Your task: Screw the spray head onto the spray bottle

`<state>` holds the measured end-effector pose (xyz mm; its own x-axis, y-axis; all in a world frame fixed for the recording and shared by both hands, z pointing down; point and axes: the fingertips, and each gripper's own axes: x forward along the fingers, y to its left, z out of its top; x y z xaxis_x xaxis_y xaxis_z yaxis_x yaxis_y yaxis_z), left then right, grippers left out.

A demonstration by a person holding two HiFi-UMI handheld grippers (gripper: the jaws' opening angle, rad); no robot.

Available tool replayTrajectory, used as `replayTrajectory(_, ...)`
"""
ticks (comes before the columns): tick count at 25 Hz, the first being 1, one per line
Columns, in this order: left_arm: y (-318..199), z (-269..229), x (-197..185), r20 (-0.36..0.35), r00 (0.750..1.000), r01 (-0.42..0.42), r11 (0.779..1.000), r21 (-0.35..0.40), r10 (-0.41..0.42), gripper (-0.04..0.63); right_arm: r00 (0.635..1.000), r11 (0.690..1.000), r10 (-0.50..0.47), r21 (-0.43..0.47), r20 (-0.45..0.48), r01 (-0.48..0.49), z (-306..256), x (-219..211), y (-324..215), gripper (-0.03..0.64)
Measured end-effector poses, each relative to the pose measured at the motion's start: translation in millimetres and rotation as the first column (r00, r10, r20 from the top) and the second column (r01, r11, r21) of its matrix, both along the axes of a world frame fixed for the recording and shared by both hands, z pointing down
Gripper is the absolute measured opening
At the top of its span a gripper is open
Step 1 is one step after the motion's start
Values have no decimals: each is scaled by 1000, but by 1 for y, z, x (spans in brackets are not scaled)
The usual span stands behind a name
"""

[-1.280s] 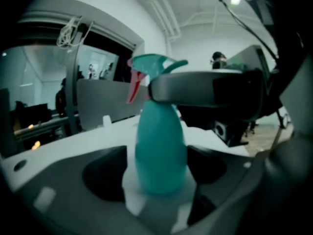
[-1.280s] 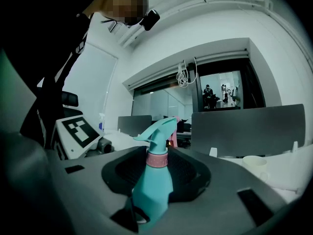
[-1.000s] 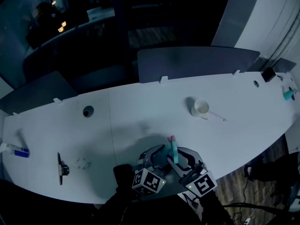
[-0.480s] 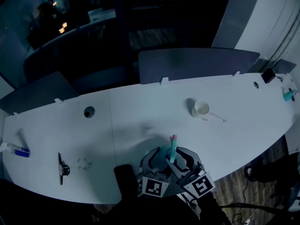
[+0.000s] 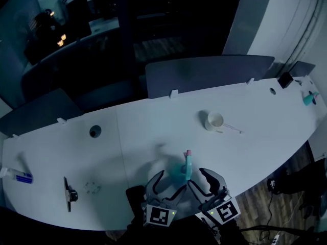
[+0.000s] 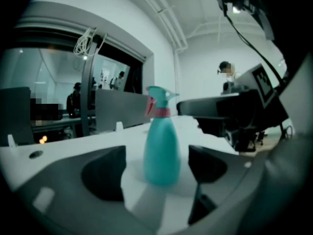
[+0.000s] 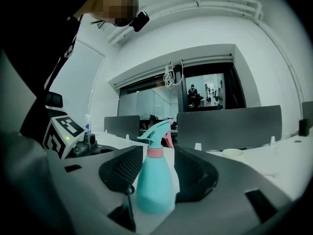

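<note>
1. The teal spray bottle [image 5: 188, 166] stands upright on the white table [image 5: 127, 131] near its front edge, between your two grippers. Its spray head [image 7: 155, 131] sits on the neck above a pink collar [image 7: 154, 152].
2. Your left gripper [image 5: 172, 180] is spread wide and its jaws have just been opening. The bottle's body stands between them with clear gaps on both sides, so nothing is gripped.
3. Your right gripper [image 5: 199, 180] has also just been opening. Its ribbed pads [image 7: 122, 173] flank the bottle at shoulder height without pressing on it.
4. Whether the collar is threaded fully tight cannot be told from here.
5. Expect a light, smooth plastic bottle that tips easily and is narrow at the top. The thin wall probably gives under a hard squeeze.
6. Hold the wide lower body for steadiness, and the collar, not the nozzle or trigger, for turning.
</note>
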<state>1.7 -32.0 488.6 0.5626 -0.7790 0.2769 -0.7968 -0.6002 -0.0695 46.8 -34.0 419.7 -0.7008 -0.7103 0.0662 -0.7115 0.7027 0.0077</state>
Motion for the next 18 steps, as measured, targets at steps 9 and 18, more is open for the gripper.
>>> replayTrajectory(9,20,-34,-37,-101,989,114,993,30,-111,394,994,994,110,-13,-21,-110,15,26,32,179)
replayTrajectory(18,79,-68,-34,-16,941,336,927,167,-338,3,990,996,58,77,-130,-48,0,49,77,5)
